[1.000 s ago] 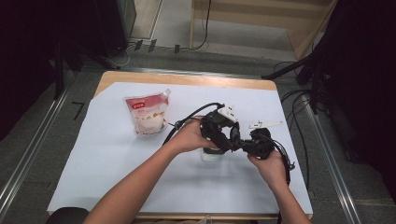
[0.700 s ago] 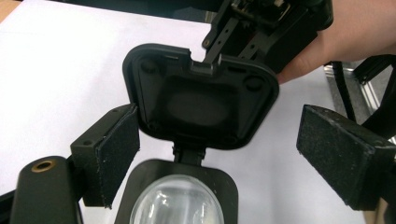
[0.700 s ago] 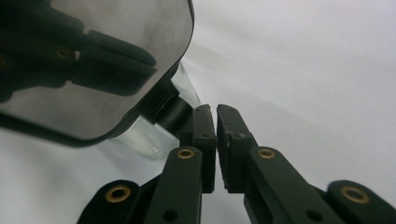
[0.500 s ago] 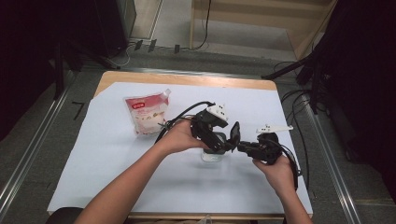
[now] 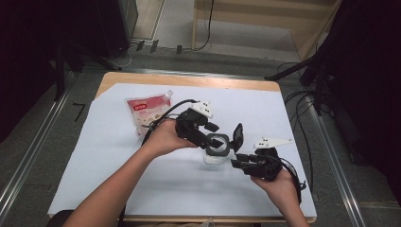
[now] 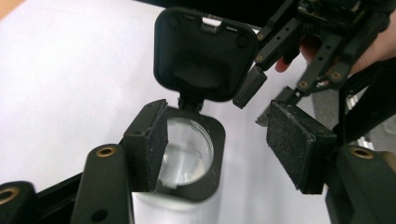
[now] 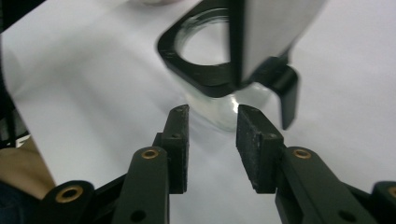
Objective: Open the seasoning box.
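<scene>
a wooden bench [image 5: 189, 79] covered by a white sheet [image 5: 113, 170] stands on a grey floor, with metal rails along both sides, loose cables at the right and dark equipment behind. a red-and-white pouch [image 5: 145, 111] lies on the sheet toward the far left corner, partly covered by the cable of the left tool; its print is too small to read. near the middle of the sheet stands a clear jar [image 5: 216, 152] with a black squared collar, its hinged black lid [image 5: 238, 136] flipped up and standing open on the right side. in the left gripper view the jar [image 6: 187, 158] looks empty through its mouth, though its lower part is cut off by the frame. the left tool [image 5: 204, 134] sits over the jar's left side, its jaws partly open and just closing in; one pad [image 6: 152, 144] is at the collar, the other well off the jar, so no grip shows. the right tool [image 5: 239, 161] lies low just right of the jar, jaws partly apart and just opening, nothing between them; in the right gripper view the jar [image 7: 219, 109] stands just beyond its tips [image 7: 211, 122], and the lid there is blurred.
</scene>
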